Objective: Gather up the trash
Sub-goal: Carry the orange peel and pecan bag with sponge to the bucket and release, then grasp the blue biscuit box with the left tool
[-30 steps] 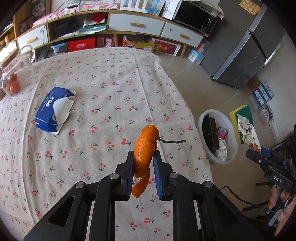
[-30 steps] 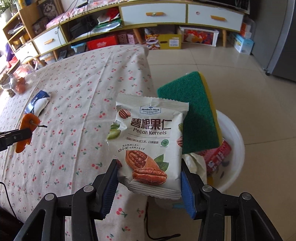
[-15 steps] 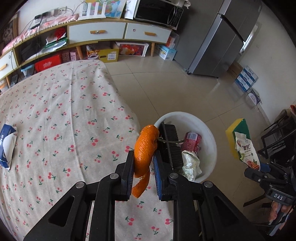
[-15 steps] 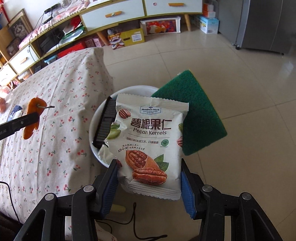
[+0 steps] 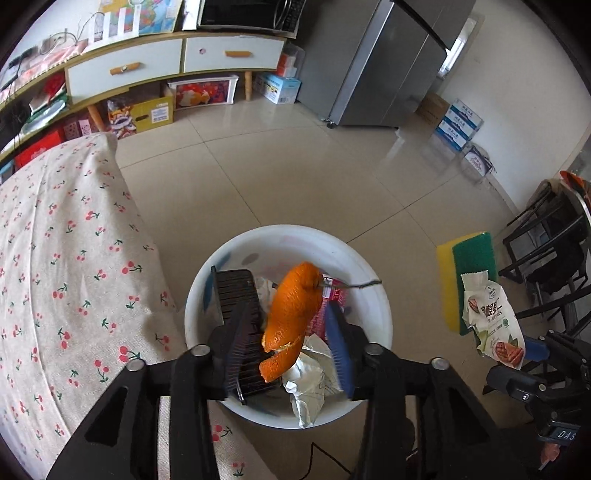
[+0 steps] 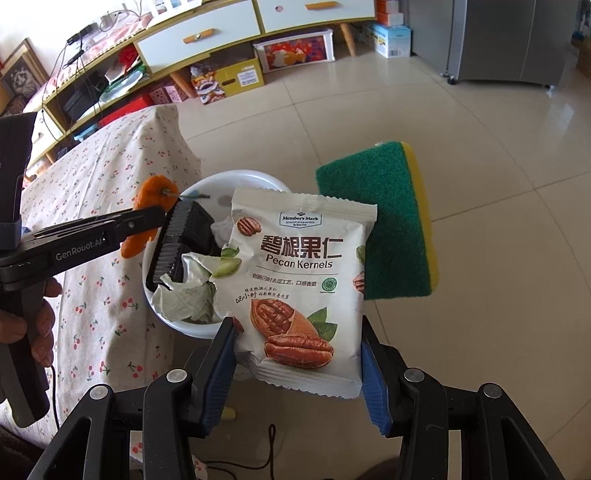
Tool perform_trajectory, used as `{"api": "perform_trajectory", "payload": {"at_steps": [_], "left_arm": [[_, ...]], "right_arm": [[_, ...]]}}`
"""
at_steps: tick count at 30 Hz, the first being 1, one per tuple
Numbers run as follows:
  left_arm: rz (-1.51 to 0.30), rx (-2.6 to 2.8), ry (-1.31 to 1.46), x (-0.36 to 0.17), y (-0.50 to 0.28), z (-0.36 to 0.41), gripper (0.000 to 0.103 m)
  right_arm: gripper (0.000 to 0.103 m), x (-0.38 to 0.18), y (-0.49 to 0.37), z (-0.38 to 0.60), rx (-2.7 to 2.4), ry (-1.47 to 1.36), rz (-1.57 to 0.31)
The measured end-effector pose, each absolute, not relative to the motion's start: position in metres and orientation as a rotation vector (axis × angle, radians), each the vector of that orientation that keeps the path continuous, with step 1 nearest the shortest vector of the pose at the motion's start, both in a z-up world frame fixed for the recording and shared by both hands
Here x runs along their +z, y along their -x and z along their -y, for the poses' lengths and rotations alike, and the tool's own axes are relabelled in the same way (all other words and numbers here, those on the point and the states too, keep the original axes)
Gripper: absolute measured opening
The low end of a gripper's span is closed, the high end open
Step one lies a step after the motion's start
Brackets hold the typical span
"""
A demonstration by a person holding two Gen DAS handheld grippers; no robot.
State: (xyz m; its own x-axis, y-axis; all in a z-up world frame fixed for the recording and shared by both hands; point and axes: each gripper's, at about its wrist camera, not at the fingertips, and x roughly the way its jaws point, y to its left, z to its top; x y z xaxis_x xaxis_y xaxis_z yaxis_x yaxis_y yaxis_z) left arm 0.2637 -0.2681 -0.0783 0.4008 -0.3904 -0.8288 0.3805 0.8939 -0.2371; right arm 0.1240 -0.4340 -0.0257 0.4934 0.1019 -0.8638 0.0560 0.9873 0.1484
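Orange peel [image 5: 293,317] between opening left tongs [image 5: 287,354] above basin [image 5: 376,306]; right tongs [image 6: 299,363] clamped on pecan packet [image 6: 295,288].

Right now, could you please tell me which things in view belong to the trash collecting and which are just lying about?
Job in hand:
- orange peel between the opening left tongs
- pecan kernels packet and green scouring sponge in the right tongs
- white basin of trash

Lying about:
- cherry-print tablecloth
- refrigerator
- microwave

One peel [image 5: 291,317], one packet [image 6: 299,288], one sponge [image 6: 391,221]
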Motion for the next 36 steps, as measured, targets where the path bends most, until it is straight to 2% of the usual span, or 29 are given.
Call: {"api": "perform_trajectory", "payload": {"at_steps": [2, 4, 8, 11, 15, 24, 26, 27, 28, 36], "left_arm": [[-1.031, -0.457, 0.002, -0.077, -0.261, 0.263, 0.073], [-1.039, -0.428, -0.005, -0.075, -0.260, 0.253, 0.074], [-1.025, -0.379, -0.048, -0.069, -0.248, 0.226, 0.086], [-1.021, -0.341, -0.081, -0.066, -0.237, 0.200, 0.088], [-1.022, -0.311, -0.067, -0.062, -0.222, 0.165, 0.096], [-1.034, -0.263, -0.018, -0.053, -0.194, 0.106, 0.098], [-1.023, -0.241, -0.031, -0.050, -0.192, 0.094, 0.098], [-1.021, -0.230, -0.031, -0.048, -0.190, 0.087, 0.098], [-1.021, -0.219, -0.024, -0.047, -0.190, 0.080, 0.098], [-1.023, -0.147, 0.033, -0.038, -0.183, 0.029, 0.098]], "right_arm": [[0.053, -0.027, -0.125, 0.434, 0.025, -0.165, -1.061], [0.053, -0.028, -0.127, 0.434, 0.026, -0.168, -1.063], [0.053, -0.027, -0.134, 0.427, 0.037, -0.169, -1.065], [0.053, -0.028, -0.140, 0.418, 0.051, -0.166, -1.067], [0.053, -0.032, -0.154, 0.400, 0.078, -0.174, -1.074], [0.054, -0.047, -0.187, 0.373, 0.102, -0.219, -1.089], [0.060, -0.050, -0.191, 0.372, 0.086, -0.242, -1.094], [0.068, -0.051, -0.193, 0.373, 0.083, -0.256, -1.095], [0.071, -0.052, -0.193, 0.373, 0.080, -0.266, -1.094], [0.071, -0.045, -0.188, 0.369, 0.082, -0.249, -1.090]]}}
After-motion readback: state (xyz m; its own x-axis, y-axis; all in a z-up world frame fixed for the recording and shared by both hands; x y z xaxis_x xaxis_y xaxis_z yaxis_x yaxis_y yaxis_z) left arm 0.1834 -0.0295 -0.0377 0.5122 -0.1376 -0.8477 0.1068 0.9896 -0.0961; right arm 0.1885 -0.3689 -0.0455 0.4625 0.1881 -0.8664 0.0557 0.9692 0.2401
